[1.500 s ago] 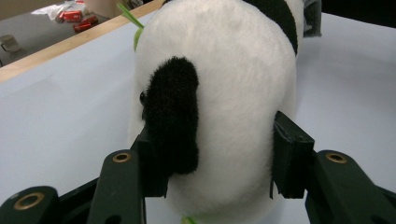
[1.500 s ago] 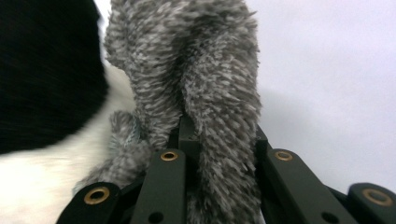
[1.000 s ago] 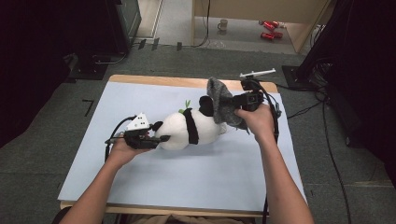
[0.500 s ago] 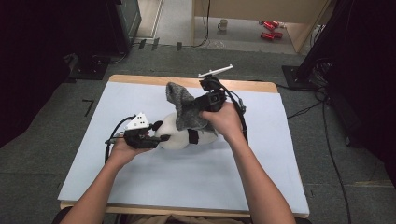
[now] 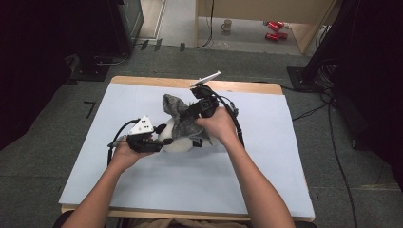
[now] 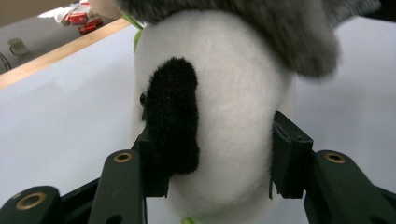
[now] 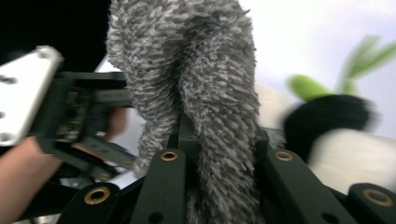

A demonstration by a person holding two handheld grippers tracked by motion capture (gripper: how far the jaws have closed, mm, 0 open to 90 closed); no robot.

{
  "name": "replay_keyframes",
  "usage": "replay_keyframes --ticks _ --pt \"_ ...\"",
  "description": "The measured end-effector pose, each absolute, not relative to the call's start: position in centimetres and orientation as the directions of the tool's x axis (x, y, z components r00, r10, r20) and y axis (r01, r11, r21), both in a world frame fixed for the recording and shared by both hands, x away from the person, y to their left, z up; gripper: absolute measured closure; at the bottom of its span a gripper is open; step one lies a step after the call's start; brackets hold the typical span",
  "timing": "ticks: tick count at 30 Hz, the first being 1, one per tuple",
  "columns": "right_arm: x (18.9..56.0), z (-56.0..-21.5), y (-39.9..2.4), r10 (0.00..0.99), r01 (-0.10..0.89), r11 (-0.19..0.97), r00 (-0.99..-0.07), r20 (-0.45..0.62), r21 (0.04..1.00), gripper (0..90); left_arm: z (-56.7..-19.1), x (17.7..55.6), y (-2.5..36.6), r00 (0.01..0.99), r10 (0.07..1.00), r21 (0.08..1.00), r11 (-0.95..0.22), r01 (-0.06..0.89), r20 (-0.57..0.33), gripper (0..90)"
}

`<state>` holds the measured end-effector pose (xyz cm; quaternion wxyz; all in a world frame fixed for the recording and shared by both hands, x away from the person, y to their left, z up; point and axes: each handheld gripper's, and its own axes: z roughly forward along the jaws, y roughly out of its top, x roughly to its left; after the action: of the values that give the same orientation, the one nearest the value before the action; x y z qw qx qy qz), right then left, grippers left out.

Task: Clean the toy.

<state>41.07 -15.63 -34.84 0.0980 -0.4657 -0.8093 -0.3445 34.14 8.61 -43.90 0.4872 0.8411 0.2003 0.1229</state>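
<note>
A white and black panda plush (image 5: pixel 179 145) lies on the pale sheet (image 5: pixel 266 180) in the middle of the table. My left gripper (image 5: pixel 164 142) is shut on its head from the left, and its jaws have just closed a little further. In the left gripper view the pads (image 6: pixel 289 158) press both sides of the panda (image 6: pixel 224 93). My right gripper (image 5: pixel 189 115) is shut on a fuzzy grey cloth (image 5: pixel 177 118) and holds it right above the panda, covering much of it. In the right gripper view the grey cloth (image 7: pixel 196 70) rises between the jaws of my right gripper (image 7: pixel 217 149).
The wooden table edge (image 5: pixel 237 86) runs along the back. Beyond it on the floor stand a mug (image 5: pixel 227 24) and red cans (image 5: pixel 275 31). Cables (image 5: pixel 332 142) trail on the floor to the right. Bare sheet lies to the right and in front.
The right hand has carried the grey cloth leftward, from the panda's right side to above it. The left hand has kept still on the panda.
</note>
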Motion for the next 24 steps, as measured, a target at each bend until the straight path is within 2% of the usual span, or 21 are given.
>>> replay_keyframes --ticks 2,4,11,24 --pt "41.5 -34.8 -17.1 0.74 0.832 0.321 -0.519 0.429 0.452 77.0 -43.9 33.9 8.5 0.895 0.445 0.869 -0.452 0.204 0.021 50.5" --pt "42.0 -35.0 -18.6 0.744 0.856 0.288 -0.483 0.462 0.43 77.0 -43.8 33.8 8.2 0.9 0.436 0.868 -0.456 0.198 0.024 50.9" --pt "42.6 -34.9 -21.8 0.795 0.869 0.238 -0.43 0.427 0.434 76.9 -43.6 33.4 7.8 0.906 0.422 0.862 -0.468 0.195 0.024 52.0" --pt "42.9 -34.8 -25.8 0.817 0.872 0.15 -0.375 0.439 0.467 76.8 -43.6 33.3 7.8 0.907 0.421 0.86 -0.459 0.222 -0.01 52.1"
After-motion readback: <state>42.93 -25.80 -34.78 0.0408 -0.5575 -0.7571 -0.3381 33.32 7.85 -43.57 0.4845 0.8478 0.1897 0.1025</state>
